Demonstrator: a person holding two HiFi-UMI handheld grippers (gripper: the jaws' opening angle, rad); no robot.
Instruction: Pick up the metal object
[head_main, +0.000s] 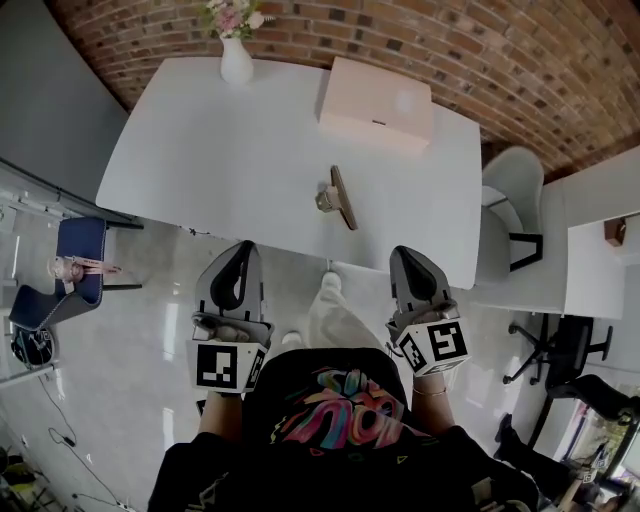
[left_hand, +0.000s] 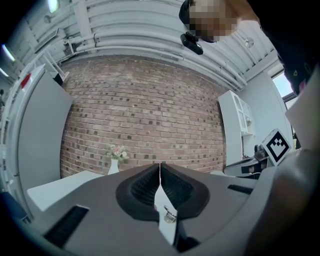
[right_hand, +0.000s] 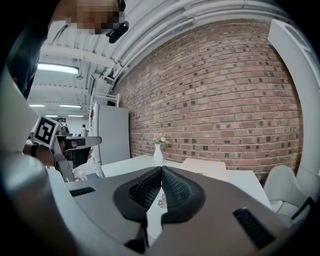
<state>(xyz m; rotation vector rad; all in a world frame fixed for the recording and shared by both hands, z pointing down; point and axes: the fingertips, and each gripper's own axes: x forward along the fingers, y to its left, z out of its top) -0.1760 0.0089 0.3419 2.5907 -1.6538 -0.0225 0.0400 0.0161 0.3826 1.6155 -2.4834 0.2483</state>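
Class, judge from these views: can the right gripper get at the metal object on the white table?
Probably yes. The metal object lies near the front edge of the table, with only bare tabletop between it and the right gripper. Its fingers are shut, so they must open first.

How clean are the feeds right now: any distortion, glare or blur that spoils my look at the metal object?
Head view: fisheye bows the table edges and brick wall, but the metal object is sharp, no glare. Left gripper view: dark corners; the object shows small and soft below the shut jaw tips. Right gripper view: same vignetting, object mostly hidden behind the jaws.
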